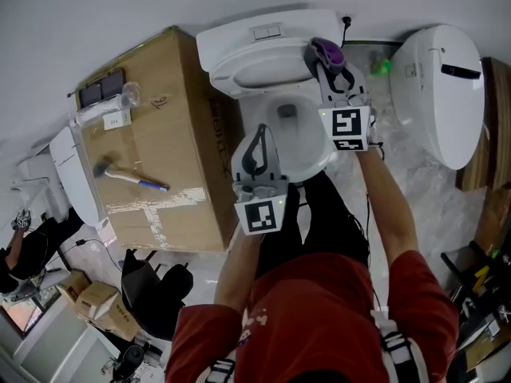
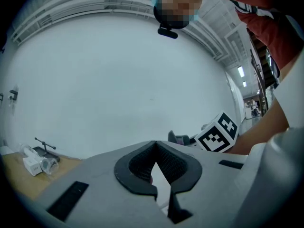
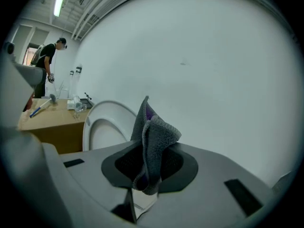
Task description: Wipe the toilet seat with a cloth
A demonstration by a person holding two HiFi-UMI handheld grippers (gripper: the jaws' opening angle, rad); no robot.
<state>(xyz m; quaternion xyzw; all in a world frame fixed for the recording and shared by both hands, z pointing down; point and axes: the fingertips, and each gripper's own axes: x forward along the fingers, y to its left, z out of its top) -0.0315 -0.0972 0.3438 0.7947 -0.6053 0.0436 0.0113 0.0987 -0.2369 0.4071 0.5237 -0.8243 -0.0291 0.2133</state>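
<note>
A white toilet (image 1: 315, 163) stands in front of me with its lid and seat (image 1: 259, 69) raised against the tank. My right gripper (image 1: 321, 53) is over the bowl's far right side, shut on a grey and purple cloth (image 1: 330, 53). In the right gripper view the cloth (image 3: 154, 134) sticks up in a bunch from between the jaws, with the raised seat (image 3: 99, 127) behind it. My left gripper (image 1: 260, 132) hovers over the bowl's left rim. Its jaws (image 2: 155, 148) are shut and hold nothing.
A large cardboard box (image 1: 172, 94) stands left of the toilet, with a hammer (image 1: 126, 174) and a plastic bottle (image 1: 104, 112) on it. A second toilet (image 1: 443, 86) is at the right, a green object (image 1: 382, 66) beside it. Another person (image 3: 47, 63) stands far left.
</note>
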